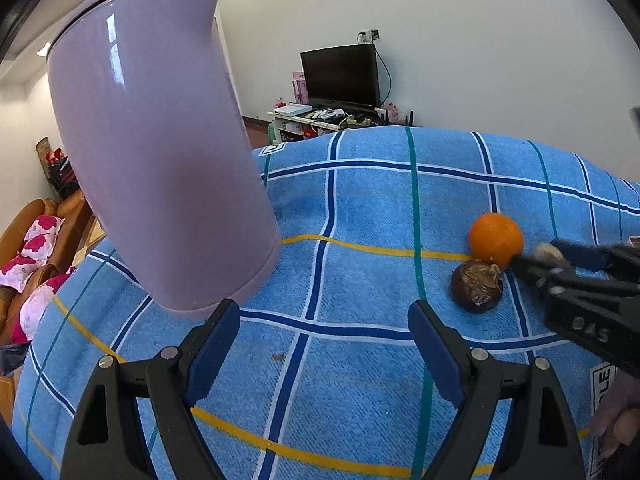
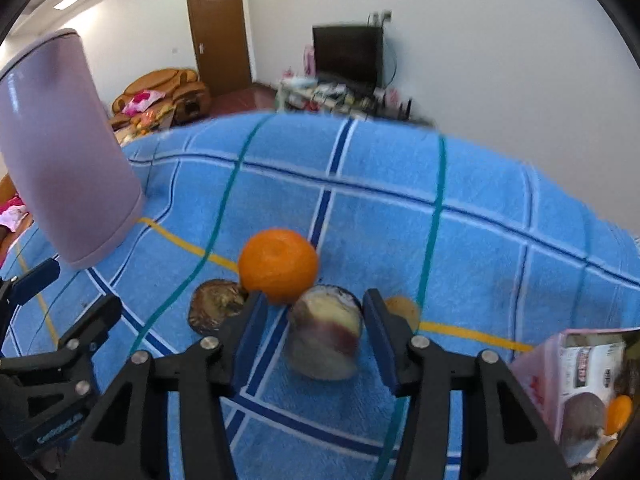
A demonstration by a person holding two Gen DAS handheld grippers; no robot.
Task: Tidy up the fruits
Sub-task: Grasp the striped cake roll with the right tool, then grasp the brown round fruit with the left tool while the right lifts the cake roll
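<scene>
A tall, glossy lilac plastic jug with a pointed spout stands on the left of a blue towelling cloth checked with navy, white, teal and yellow lines, which covers the whole table. Far behind the table, a flat black television screen sits on a low white stand cluttered with small boxes and cables, against a plain white wall. A cable runs up from the screen to a wall socket. To the far left is an orange-brown leather sofa carrying cushions printed white and pink. Beside it, a brown wooden door is closed.
</scene>
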